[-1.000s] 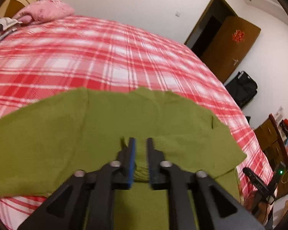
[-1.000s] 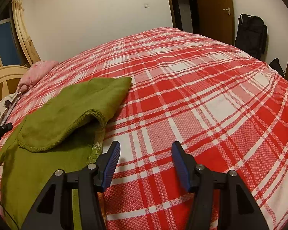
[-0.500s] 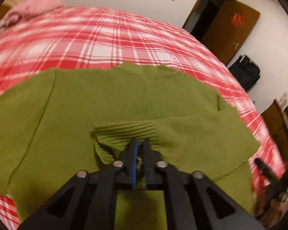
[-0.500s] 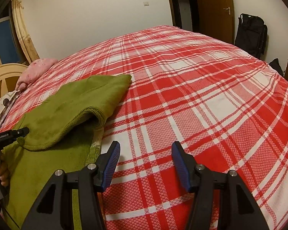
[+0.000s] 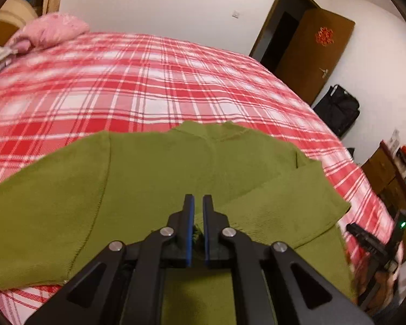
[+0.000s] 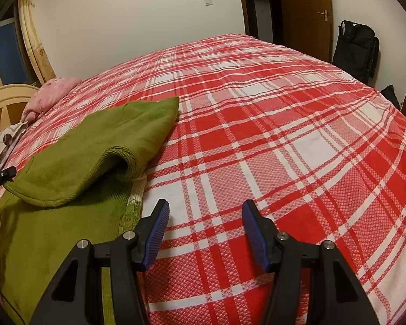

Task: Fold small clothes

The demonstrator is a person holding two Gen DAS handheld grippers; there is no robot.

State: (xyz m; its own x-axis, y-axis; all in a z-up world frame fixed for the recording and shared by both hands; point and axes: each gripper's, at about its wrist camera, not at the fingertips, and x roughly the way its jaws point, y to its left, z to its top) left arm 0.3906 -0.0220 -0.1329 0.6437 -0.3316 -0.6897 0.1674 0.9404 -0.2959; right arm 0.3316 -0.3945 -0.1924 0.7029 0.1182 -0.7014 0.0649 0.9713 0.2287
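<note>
Sweater [image 5: 154, 178], olive-green knit, lies spread on the bed [image 5: 138, 81] over its red-and-white plaid cover. In the left wrist view we see one sleeve stretched out flat to the left, the neckline at the far edge, and the other sleeve folded across the body toward the middle. In the right wrist view we see that folded sleeve's ribbed cuff [image 6: 121, 159] arching up off the layer beneath, and a pale ribbed hem along the near edge of the garment.

Left gripper [image 5: 198, 218] sits directly above the sweater's body; we note its jaws nearly together, a narrow gap between the blue pads, with a bit of green knit between them near the base. We cannot tell whether the fabric is actually pinched.

Right gripper [image 6: 205, 230] has its jaws wide apart, holding nothing, over bare plaid cover; the sweater lies just beside its left finger.

A pink pillow [image 5: 51, 31] rests at the head of the bed.
</note>
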